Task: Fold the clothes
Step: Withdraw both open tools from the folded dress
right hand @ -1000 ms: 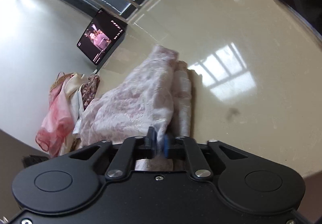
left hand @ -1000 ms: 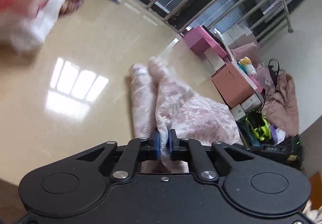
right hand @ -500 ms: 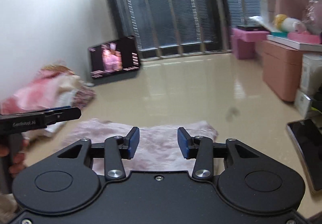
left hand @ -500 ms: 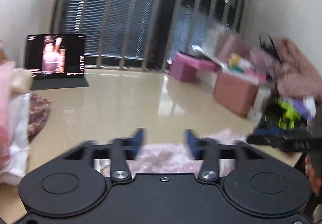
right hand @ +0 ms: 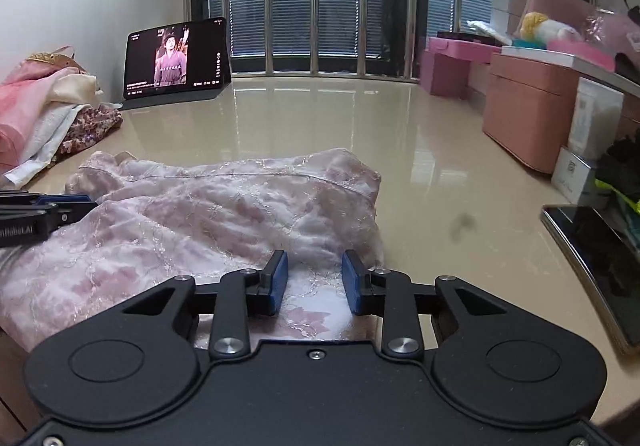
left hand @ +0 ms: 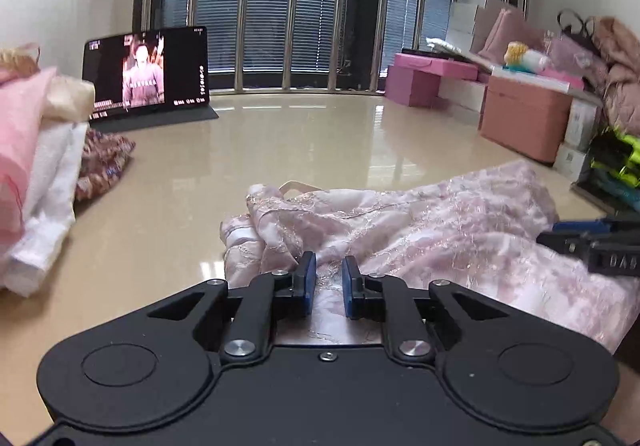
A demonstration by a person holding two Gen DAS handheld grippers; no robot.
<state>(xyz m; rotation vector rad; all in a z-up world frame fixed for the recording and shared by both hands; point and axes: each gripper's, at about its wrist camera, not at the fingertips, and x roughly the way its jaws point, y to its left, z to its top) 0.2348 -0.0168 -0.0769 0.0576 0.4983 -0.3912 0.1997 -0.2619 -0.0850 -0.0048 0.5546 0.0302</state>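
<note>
Left tool: the left tool [left hand: 327, 282] stands low over the near edge of the pink garment [left hand: 420, 230]. Its blue pads [left hand: 309, 284] are a little apart, and its jaws have just been closing. The cloth lies between and under them; it looks released, though the view of the pads is not sure.
Right tool: the right tool [right hand: 314, 282] is at the garment's other near corner. Its jaws are clearly apart and have just been closing; the cloth lies flat below the gap, not pinched.
Pink garment: it lies spread on the desk [right hand: 420, 173] in front of both tools, with wrinkles, one end bunched ahead of the left tool. In the right wrist view it [right hand: 208, 213] reaches from the left tool [right hand: 80, 202] at the left edge to just before the right tool.
Clothes pile: a pile of pink and white clothes [left hand: 36, 173] lies to the left of the left tool, well apart from the garment.
Tablet: a tablet [right hand: 178, 59] stands far ahead of both tools, its screen lit.
Boxes: pink boxes [right hand: 528, 113] stand ahead and to the right of the right tool.
Phone: a dark phone [right hand: 600, 266] lies right of the right tool, near the desk's edge.
</note>
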